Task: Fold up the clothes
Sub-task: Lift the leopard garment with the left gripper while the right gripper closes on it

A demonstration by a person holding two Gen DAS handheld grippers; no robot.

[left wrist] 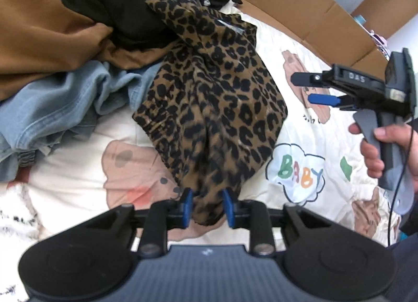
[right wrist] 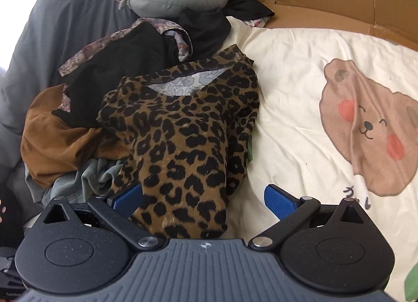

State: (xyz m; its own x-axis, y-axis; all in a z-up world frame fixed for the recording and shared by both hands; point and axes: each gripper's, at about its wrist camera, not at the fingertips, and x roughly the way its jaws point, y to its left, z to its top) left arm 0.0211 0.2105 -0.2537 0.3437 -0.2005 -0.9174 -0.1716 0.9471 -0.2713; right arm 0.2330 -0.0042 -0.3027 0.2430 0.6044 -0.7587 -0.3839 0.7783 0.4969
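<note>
Since the thin, floppy brown-and-black leopard-print garment [left wrist: 214, 98] slumps off the clothes pile onto the cream cartoon-bear bedsheet [right wrist: 300, 72], I'd pinch a hem edge; left gripper [left wrist: 208, 206] looks slackened around its bunched end, right gripper [right wrist: 206, 201] spread wide, empty.

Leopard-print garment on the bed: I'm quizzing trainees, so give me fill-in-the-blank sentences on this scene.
1. The leopard-print garment lies on a cream sheet printed with cartoon ____.
2. The right gripper has its jaws ____.
3. Under the brown garment lies light-blue ____.

Missing: bears; open; denim
</note>
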